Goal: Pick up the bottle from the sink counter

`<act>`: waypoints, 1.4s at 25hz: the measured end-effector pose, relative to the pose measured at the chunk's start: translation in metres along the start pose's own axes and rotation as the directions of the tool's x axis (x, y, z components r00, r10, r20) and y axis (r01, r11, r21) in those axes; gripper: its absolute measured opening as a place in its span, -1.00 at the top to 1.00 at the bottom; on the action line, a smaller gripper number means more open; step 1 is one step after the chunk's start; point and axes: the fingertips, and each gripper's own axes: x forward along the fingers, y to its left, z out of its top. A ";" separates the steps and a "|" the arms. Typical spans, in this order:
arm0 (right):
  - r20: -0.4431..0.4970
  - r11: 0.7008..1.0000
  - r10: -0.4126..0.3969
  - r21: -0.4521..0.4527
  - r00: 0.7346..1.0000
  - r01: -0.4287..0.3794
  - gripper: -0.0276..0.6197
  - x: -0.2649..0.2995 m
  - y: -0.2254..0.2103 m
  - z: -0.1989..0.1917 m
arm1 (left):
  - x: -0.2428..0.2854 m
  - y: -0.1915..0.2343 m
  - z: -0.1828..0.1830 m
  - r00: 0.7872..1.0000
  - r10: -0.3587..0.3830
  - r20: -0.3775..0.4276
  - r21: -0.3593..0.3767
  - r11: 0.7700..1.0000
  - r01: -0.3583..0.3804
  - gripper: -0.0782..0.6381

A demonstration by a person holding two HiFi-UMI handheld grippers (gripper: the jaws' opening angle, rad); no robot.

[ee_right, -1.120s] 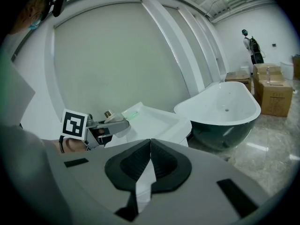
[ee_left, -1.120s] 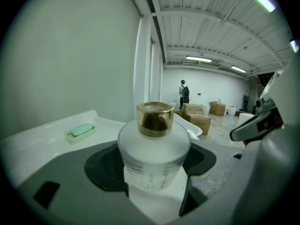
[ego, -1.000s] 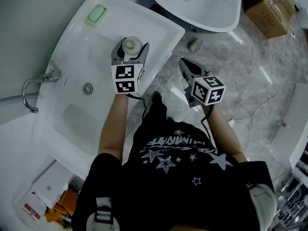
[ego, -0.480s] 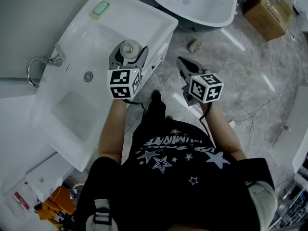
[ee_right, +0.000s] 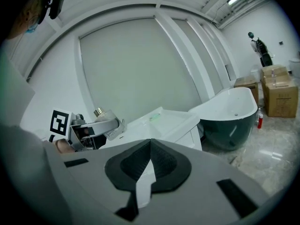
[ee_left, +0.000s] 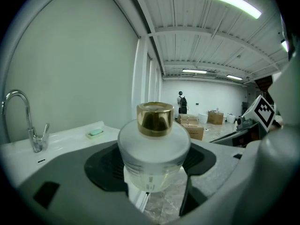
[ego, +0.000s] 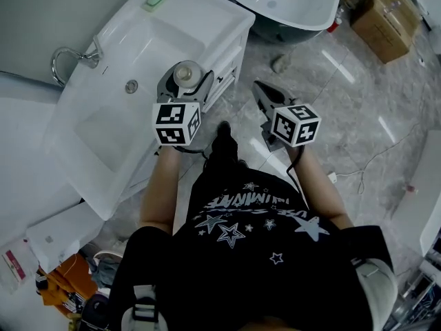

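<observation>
The pick-up looks all but done: the left gripper (ego: 185, 83) has its fingers (ee_left: 103, 168) closed round the body of the bottle (ee_left: 152, 149), which stands upright between them with its gold cap (ee_left: 155, 118) on top. In the head view the bottle sits just left of centre in the frame, over the near right edge of the white counter (ego: 200, 26). In the left gripper view, cabinet front and floor show beneath it rather than counter top, so I judge it clear of the surface. What remains calls only for keeping a level, steady hold and carrying it away from the edge, since frosted glass could slip if the grip eases. The right gripper (ee_right: 150, 149), at centre right of the head view over the floor, has its fingers closed together on nothing and takes no part. As to containers, the bottle's lower part seems to hold a pale yellowish liquid, though the frosting makes the level hard to read. The sink basin (ego: 110, 129) at centre left is empty, with the faucet (ego: 69, 54) above it and a green soap (ego: 156, 0) on the counter at the top. The bathtub (ego: 310, 9) at the top looks empty, and the cardboard boxes (ego: 384, 9) at upper right are shut.
</observation>
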 end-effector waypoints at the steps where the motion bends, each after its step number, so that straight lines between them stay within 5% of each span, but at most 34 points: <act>1: 0.003 1.000 0.009 -0.002 1.000 -0.009 0.90 -0.007 0.005 -0.003 | -0.009 -0.005 -0.001 1.000 0.004 0.001 0.000 1.000 -0.004 -0.18; 20: -0.031 0.993 0.095 -0.065 0.995 -0.096 0.90 -0.066 0.080 -0.049 | -0.142 -0.041 -0.034 0.997 0.079 0.022 -0.055 0.995 -0.078 -0.18; 35: 0.015 0.998 0.032 -0.058 0.999 -0.031 0.90 -0.093 0.157 -0.082 | -0.222 -0.039 -0.065 1.000 -0.022 -0.005 -0.058 0.998 0.022 -0.18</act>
